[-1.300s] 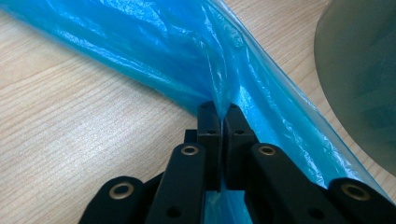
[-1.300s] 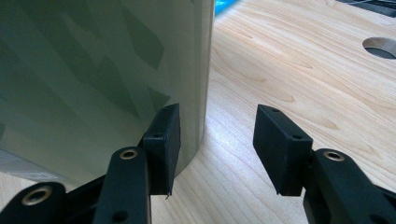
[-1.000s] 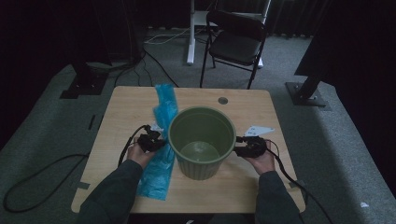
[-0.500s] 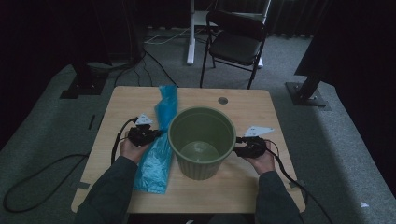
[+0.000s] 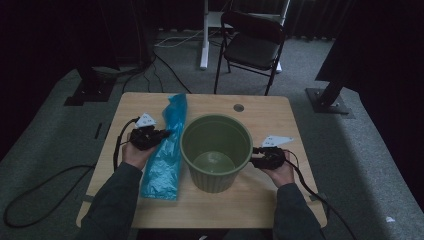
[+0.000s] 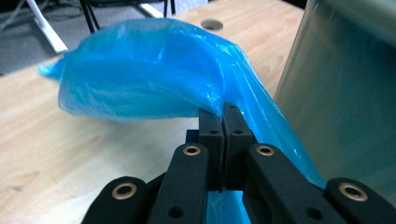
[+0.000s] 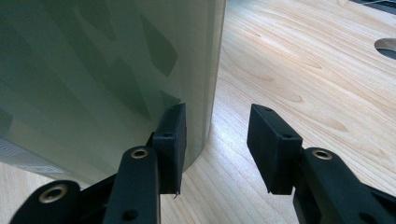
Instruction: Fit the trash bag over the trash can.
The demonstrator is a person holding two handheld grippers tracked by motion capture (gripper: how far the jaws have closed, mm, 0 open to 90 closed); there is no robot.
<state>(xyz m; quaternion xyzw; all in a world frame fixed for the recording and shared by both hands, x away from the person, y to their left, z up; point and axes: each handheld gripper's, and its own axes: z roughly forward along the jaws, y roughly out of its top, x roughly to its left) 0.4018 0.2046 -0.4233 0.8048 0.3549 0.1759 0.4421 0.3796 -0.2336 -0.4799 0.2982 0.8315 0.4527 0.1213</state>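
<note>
A: Left gripper (image 6: 223, 122) is clamped on a fold of the blue bag (image 5: 165, 150), jaws pinched right together on the film. The bag's near end lies flat on the counter (image 5: 125, 207), just beside the green bin (image 5: 216, 150), and its far end is lifted.

B: Risk there?

A: Thin film, small pinch. I'd guess a sharp lift lets it slide out or tears it. The bag also runs along the bin wall, so it could drag or snag on the rim going over.

B: And the bin itself?

A: Upright, mid-counter, empty as far as I can see inside. It looks light, so a tug on the bag could shove or tip it.

B: Right side?

A: Right gripper (image 7: 215, 140) sits low at the bin's base, jaws apart with nothing pressed between them; they've just been narrowing. One pad is at the wall, the other stands clear over bare wood. If they shut here they'd likely close on air or glance off the curve, so the bin isn't steadied.
</note>
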